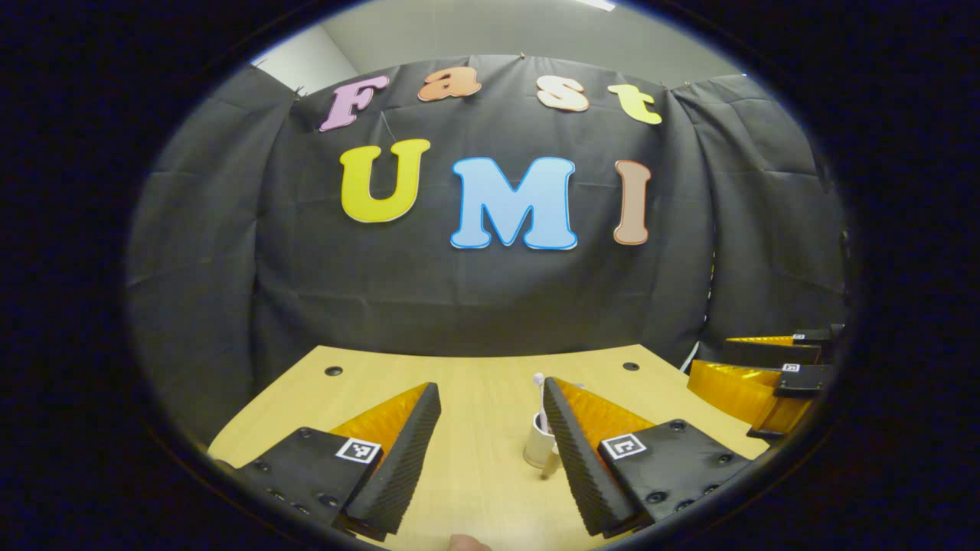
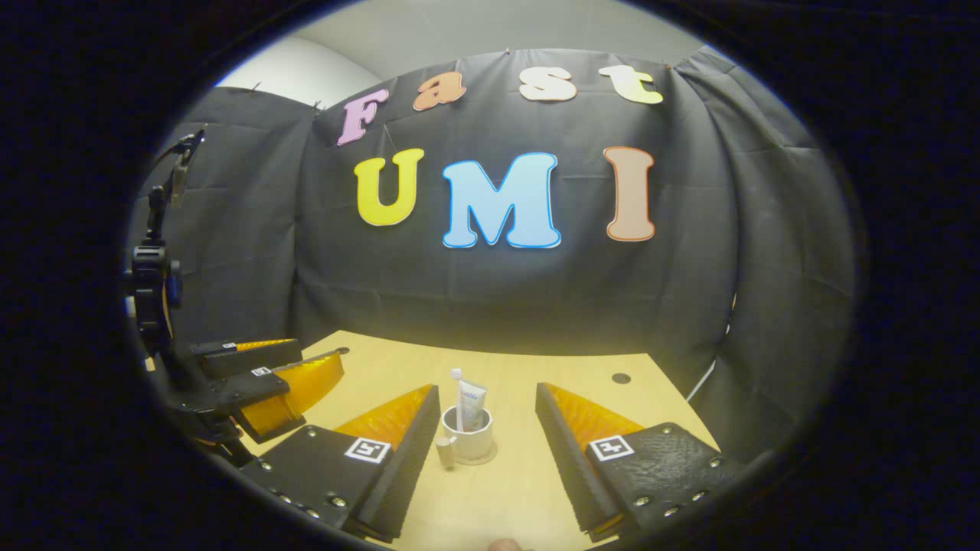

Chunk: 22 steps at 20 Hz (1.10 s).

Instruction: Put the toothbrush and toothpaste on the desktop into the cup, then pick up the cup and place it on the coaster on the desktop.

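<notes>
Black cloth walls back a wooden bench where the cup stands on the coaster, toothbrush and toothpaste upright inside. Right hand-held gripper and left hand-held gripper are both released, apart from the cup.

cup: white
toothpaste: white tube, blue print
toothbrush: white
worktop: pale wood grain
booth wall: black cloth

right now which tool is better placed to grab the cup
Right, probably: the cup lies between the open fingers of the right tool, while it sits behind one finger of the left tool.
</notes>
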Each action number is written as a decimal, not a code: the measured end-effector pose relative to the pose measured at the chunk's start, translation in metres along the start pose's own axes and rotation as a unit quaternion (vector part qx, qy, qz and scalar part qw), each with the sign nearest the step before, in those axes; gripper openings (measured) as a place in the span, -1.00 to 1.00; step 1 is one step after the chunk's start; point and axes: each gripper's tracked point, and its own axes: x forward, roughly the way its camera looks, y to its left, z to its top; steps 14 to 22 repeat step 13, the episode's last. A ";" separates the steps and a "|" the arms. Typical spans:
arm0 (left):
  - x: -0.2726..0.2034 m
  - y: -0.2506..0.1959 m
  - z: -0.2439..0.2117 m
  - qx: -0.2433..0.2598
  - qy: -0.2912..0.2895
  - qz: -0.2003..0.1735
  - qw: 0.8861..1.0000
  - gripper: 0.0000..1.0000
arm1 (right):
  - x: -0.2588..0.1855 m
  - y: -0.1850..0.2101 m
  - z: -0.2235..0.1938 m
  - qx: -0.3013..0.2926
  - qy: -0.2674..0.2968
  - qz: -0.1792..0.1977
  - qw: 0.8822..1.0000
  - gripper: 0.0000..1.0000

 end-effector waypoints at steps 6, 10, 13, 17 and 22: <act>-0.003 0.001 0.007 -0.012 -0.010 -0.038 0.999 0.80 | -0.012 0.011 0.018 -0.005 -0.018 -0.028 0.999 0.58; -0.003 0.000 0.013 -0.005 -0.017 -0.050 0.999 0.80 | -0.018 0.005 0.028 0.007 -0.032 -0.048 0.998 0.58; -0.002 -0.002 0.013 -0.008 -0.019 -0.054 0.998 0.80 | -0.020 -0.001 0.032 0.009 -0.036 -0.054 0.998 0.58; -0.002 -0.002 0.013 -0.008 -0.019 -0.054 0.998 0.80 | -0.020 -0.001 0.032 0.009 -0.036 -0.054 0.998 0.58; -0.002 -0.002 0.013 -0.008 -0.019 -0.054 0.998 0.80 | -0.020 -0.001 0.032 0.009 -0.036 -0.054 0.998 0.58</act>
